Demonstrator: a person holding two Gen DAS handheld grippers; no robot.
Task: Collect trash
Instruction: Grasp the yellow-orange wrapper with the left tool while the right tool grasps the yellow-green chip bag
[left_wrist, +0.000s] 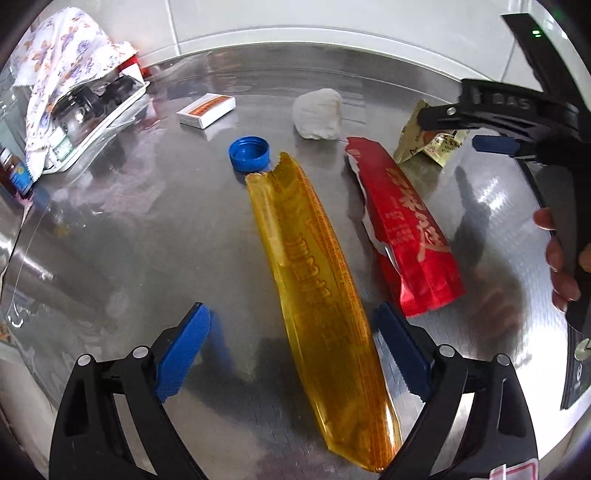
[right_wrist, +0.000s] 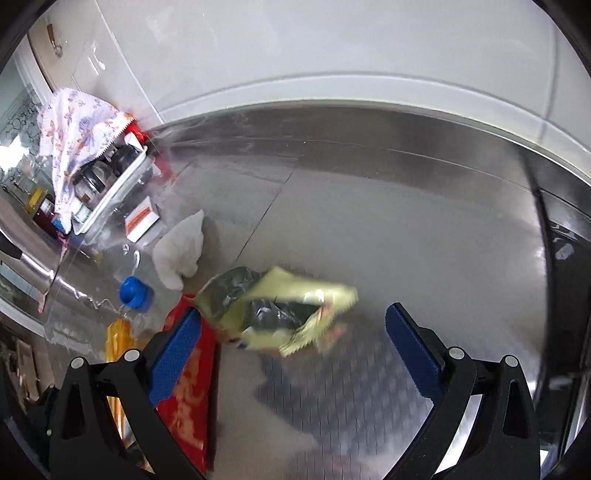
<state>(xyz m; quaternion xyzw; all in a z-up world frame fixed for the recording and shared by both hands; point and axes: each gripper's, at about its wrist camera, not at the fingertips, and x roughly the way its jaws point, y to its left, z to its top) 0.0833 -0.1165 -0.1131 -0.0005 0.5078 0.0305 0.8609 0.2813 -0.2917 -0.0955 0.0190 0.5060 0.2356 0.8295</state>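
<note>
Left wrist view: my left hand-held gripper (left_wrist: 291, 347) straddles the yellow wrapper (left_wrist: 317, 295) mid-frame on the table (left_wrist: 147, 240), wide open for grabbing; my right hand-held gripper (right_wrist: 295, 347), also open, faces the pale wrapper (right_wrist: 280, 306).

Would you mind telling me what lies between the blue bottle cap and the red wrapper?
In the left wrist view, the top end of the yellow wrapper lies between the blue bottle cap and the red wrapper.

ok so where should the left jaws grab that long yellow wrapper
Pinch the yellow wrapper across its narrow width near the close end, coming straight down. It lies flat and long on the metal table, already running between the open left gripper jaws.
</note>
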